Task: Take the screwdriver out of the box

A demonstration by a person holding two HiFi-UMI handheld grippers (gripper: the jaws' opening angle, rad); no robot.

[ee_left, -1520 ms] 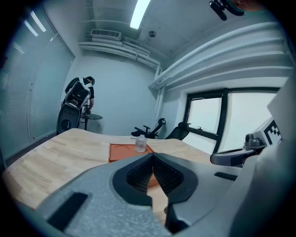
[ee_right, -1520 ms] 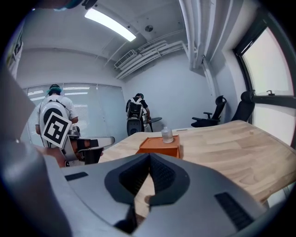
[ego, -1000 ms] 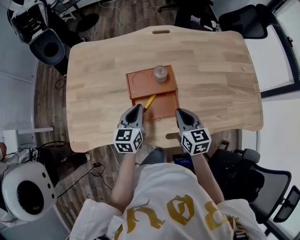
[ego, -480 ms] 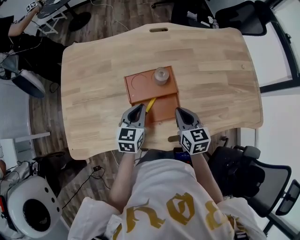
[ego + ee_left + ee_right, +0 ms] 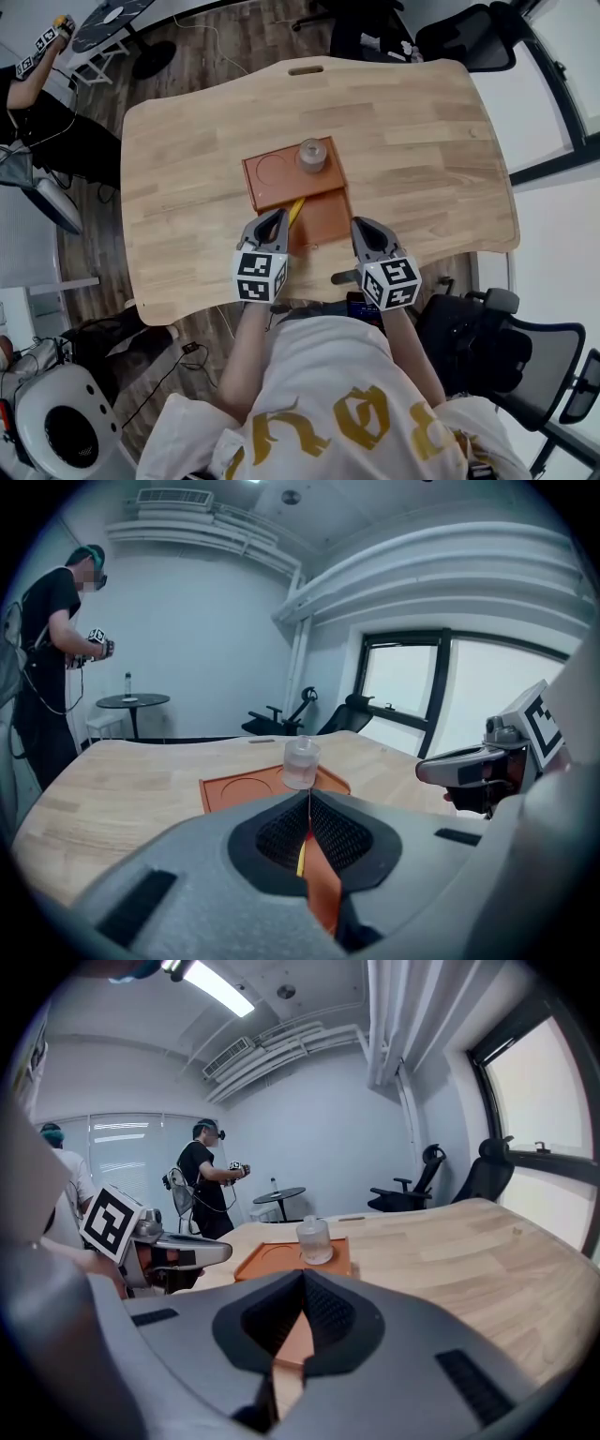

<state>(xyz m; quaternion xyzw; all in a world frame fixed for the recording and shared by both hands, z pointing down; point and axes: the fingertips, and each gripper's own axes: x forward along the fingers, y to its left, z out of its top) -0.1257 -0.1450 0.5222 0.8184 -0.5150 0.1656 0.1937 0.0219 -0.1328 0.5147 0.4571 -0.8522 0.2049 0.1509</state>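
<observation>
Pale wood worktop (image 5: 422, 141) fills the head view, with dark floor and office chairs (image 5: 469, 37) around it. An orange-brown box (image 5: 326, 214) lies flat near its middle. The box's far part carries a round recess (image 5: 271, 169) and a clear jar (image 5: 312, 155); its near part is a shallow open compartment.

The screwdriver (image 5: 296, 208) lies in that near compartment, at its left side. It shows as a slim yellow bar set on a slant, its far end toward the jar and its near end toward the person. Only a short length of it can be seen, and its tip cannot be made out.

The left hand-held gripper (image 5: 278, 217) hovers at the box's near left corner, just beside the screwdriver. Its jaws are pressed together with nothing between them; a yellow sliver shows through the slit below its tips. The right hand-held gripper (image 5: 359, 225) sits at the box's near right corner, jaws likewise together and empty.
</observation>
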